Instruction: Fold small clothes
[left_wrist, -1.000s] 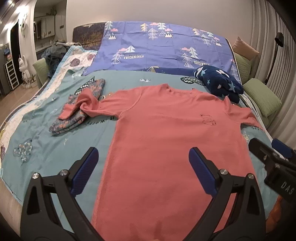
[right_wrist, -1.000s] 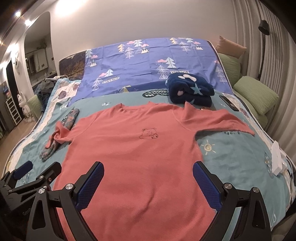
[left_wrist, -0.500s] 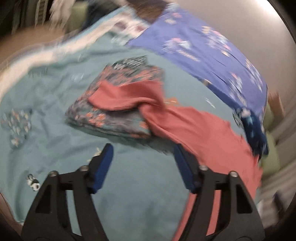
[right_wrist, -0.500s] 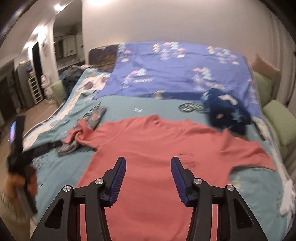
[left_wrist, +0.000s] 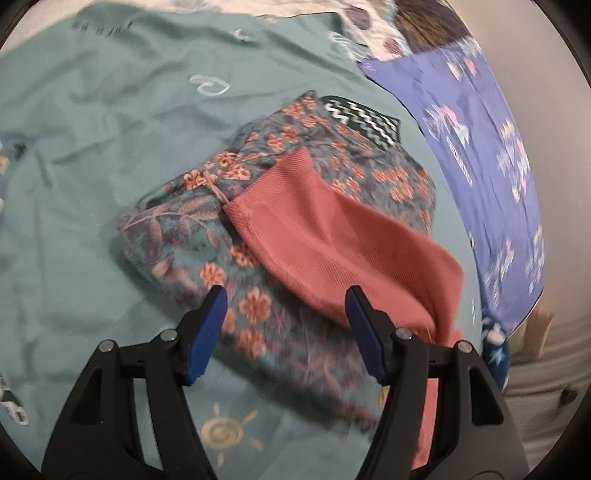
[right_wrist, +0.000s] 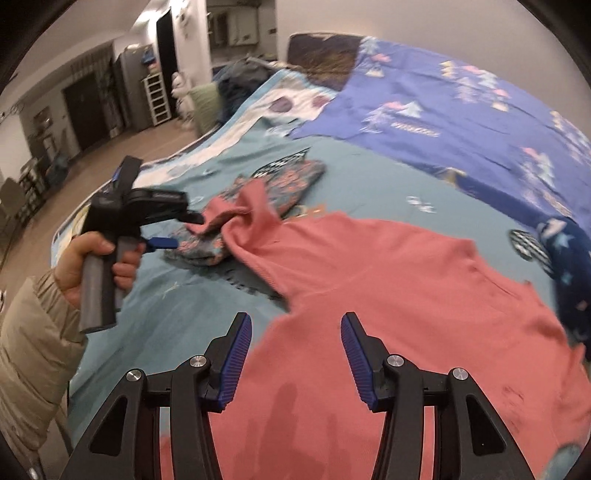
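A coral-pink T-shirt lies flat on the teal bedspread. Its left sleeve is bunched on top of a folded floral garment, also seen in the right wrist view. My left gripper is open and empty, close over the floral garment, just short of the sleeve. In the right wrist view the left gripper points at the sleeve end. My right gripper is open and empty above the shirt's left side, near the armpit.
A purple sheet with tree prints covers the head of the bed. A dark blue starred bundle lies by the shirt's right shoulder. The bed's left edge drops to a wooden floor with shelves beyond.
My left gripper has swung left and down from over the shirt's hem to the sleeve on the floral garment. My right gripper has turned left and its jaws have narrowed.
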